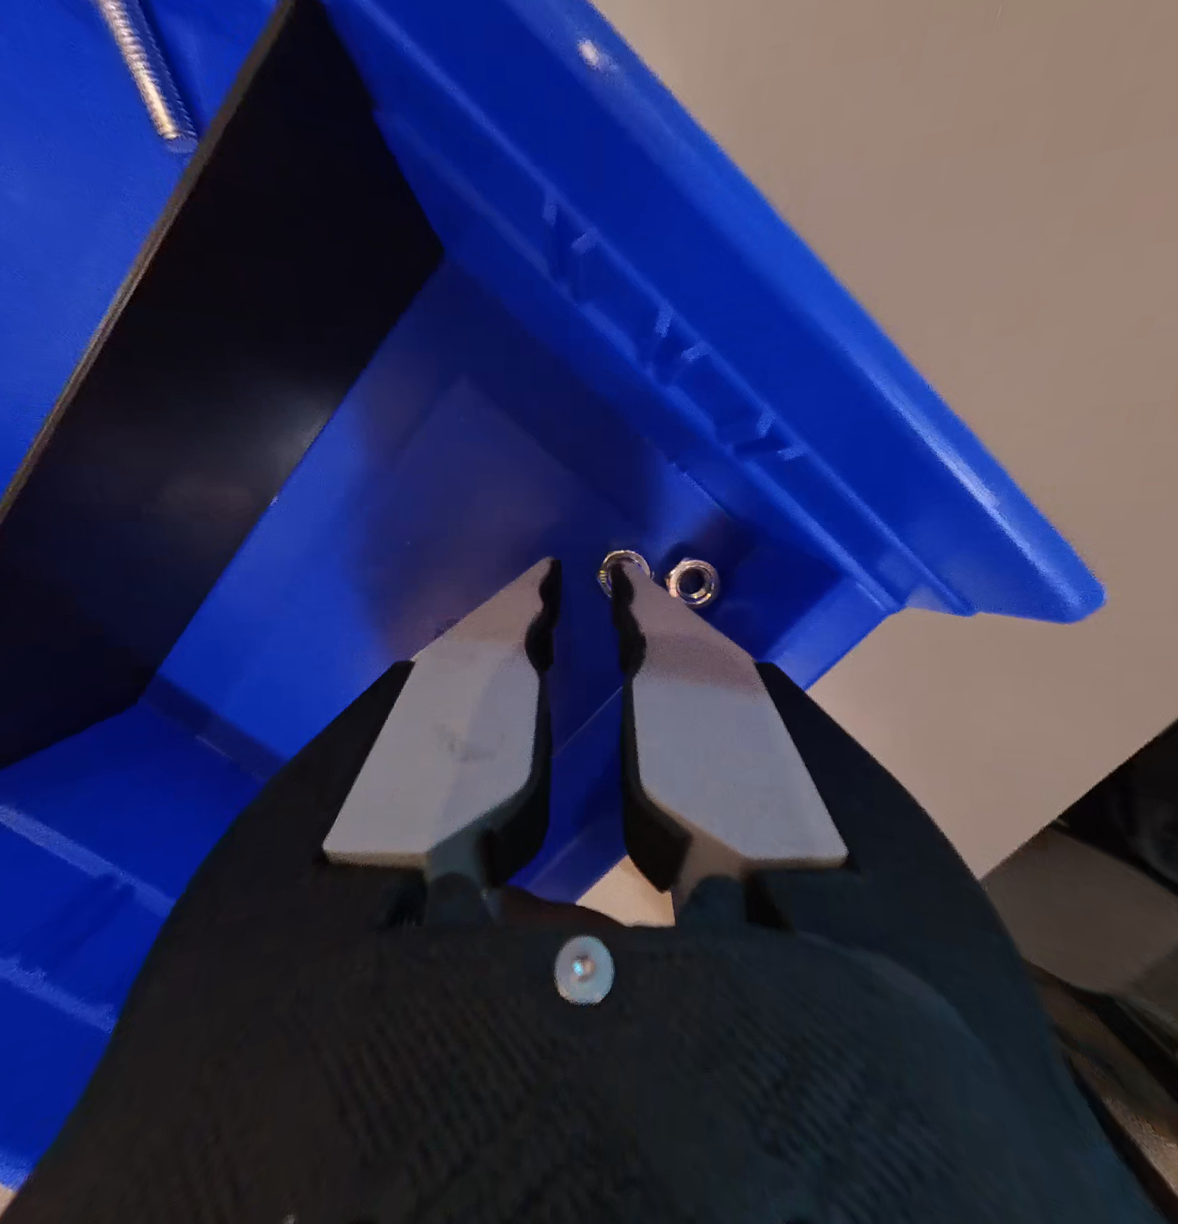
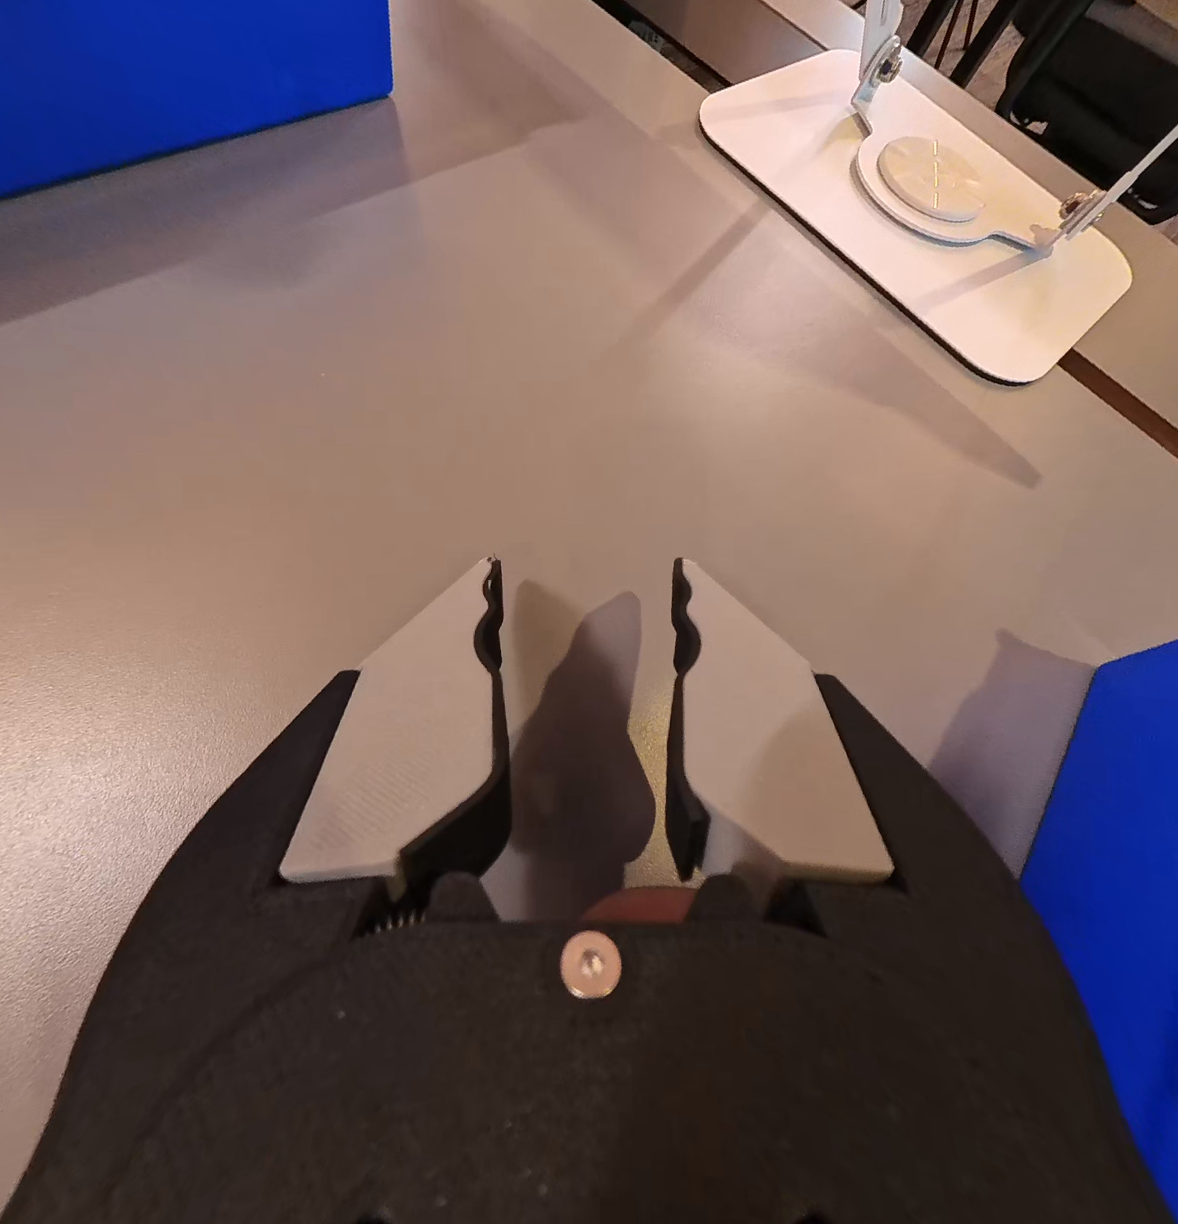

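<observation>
Grey desk (image 2: 440,397) carries a blue bin (image 1: 739,344). Left tool (image 1: 585,576), tips slightly apart, reaches two steel nuts (image 1: 692,583) (small, hard, probably slippery) in its corner. Right tool (image 2: 586,569) hovers, spread and empty.

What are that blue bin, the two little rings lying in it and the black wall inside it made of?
The blue bin looks like moulded plastic: even colour, soft sheen, ribbed rim. The two small nuts, one partly behind a fingertip of the left gripper, look like bright metal, probably steel: silvery with sharp glints. The black divider is a thin, flat, slightly glossy sheet, likely plastic, though that is unsure.
</observation>
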`<state>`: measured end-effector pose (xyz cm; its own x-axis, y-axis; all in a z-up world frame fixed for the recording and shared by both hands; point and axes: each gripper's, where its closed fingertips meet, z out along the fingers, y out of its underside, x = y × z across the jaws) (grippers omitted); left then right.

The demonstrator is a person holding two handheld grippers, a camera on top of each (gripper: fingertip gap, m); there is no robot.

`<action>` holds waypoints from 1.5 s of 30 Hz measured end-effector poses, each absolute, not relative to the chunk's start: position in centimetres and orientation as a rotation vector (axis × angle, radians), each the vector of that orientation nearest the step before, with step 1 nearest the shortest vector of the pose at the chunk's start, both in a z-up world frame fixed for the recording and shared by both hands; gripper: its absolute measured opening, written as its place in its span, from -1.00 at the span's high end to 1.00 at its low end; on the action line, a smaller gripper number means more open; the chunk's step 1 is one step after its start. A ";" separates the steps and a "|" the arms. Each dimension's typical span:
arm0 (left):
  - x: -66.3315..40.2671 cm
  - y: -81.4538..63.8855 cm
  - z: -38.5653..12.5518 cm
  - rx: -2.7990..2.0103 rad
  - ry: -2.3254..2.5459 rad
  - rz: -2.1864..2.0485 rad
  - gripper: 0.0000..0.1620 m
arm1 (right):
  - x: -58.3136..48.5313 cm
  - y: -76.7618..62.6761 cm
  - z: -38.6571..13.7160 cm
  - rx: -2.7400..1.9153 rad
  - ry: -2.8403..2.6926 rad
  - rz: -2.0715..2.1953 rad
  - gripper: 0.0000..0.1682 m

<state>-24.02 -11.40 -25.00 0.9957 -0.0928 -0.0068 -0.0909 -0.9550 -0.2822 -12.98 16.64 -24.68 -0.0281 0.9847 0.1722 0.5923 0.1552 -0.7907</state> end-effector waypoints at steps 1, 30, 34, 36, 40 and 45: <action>-23.9 -11.5 -25.1 -2.872 0.156 -0.017 0.86 | -13.0 16.6 -24.7 -1.521 -1.710 0.686 0.43; -18.4 -3.4 -7.0 -1.809 0.370 0.221 0.95 | -11.5 6.5 -14.6 -1.230 -1.680 1.728 0.60; -11.3 -1.0 -7.6 -1.588 0.698 0.293 0.96 | -7.2 2.5 -9.1 -1.058 -1.676 2.451 0.64; -8.5 -0.4 -8.1 -1.529 0.781 0.247 0.96 | -6.7 2.2 -8.5 -1.044 -1.668 2.543 0.64; -6.4 0.8 -7.5 -1.460 0.809 0.251 0.96 | -5.7 0.8 -8.6 -1.023 -1.750 2.631 0.59; -5.5 1.7 -8.3 -1.469 0.842 0.253 0.96 | -5.9 0.0 -9.1 -1.084 -1.758 2.675 0.76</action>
